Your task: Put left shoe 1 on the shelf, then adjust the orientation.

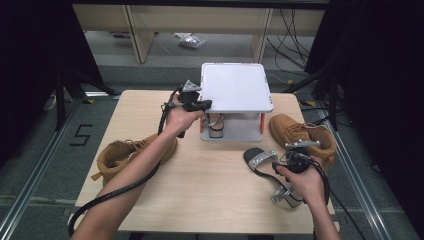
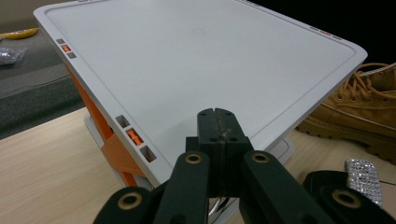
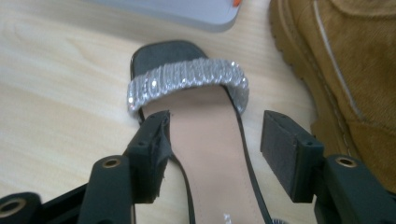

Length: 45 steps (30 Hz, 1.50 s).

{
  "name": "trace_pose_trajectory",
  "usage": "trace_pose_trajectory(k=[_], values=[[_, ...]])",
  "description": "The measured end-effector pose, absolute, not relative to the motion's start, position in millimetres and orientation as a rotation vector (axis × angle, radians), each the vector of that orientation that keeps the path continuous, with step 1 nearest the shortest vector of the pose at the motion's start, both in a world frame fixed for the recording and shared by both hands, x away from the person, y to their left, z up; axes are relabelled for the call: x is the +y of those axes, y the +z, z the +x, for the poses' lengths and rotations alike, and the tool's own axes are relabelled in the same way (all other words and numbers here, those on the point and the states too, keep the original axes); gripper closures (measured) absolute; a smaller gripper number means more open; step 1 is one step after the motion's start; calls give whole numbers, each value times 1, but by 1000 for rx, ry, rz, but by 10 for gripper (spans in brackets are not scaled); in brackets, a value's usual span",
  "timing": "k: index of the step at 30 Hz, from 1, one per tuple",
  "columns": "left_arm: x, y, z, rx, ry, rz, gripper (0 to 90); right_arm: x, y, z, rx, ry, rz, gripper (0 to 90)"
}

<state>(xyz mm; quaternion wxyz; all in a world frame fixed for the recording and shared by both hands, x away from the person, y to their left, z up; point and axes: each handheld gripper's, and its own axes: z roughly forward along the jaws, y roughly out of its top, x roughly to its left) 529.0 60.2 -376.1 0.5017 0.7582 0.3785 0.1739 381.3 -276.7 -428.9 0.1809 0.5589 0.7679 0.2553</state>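
1. The sandal (image 3: 201,140) — a black-soled heeled shoe with a glittering silver strap (image 3: 187,79) across the toe — lies on the wooden bench (image 1: 200,185) near its right front, between the white two-tier rack (image 1: 235,87) and the person's right hand (image 1: 302,182). A tan boot (image 1: 305,137) stands just beside it on the right.

2. The right tool (image 3: 215,137) is spread wide, its pads standing either side of the sandal's insole just behind the strap. Neither pad presses on the shoe, though the left one may be brushing its edge.

3. The left tool (image 2: 218,128) is pressed together with nothing between its jaws, its tip resting at the edge of the rack's top shelf. It seems to be steadying the rack rather than carrying anything.

4. A second tan boot (image 1: 132,152) sits at the bench's left edge, well apart from the sandal.

5. Handling, as I judge it — the sandal looks light, with a stiff sole and a smooth insole that could slip between flat pads. The strap is soft and studded, so gripping there risks crushing or snagging it.

6. The best hold is probably across the narrow waist of the sole, behind the strap, where both edges are firm and the jaws already line up. The heel at the rear will pull the shoe tail-down once it is lifted, so a firm squeeze is wise.
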Motion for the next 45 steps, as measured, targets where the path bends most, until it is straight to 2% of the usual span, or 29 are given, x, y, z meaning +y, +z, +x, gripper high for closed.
trace_pose_trajectory(k=[18,45], values=[[60,-375,529,929,409,1836,900,-290,-424,393,2423,564,1455,335],[60,-375,530,924,414,1841,899,-285,-456,406,2644,291,1438,350]])
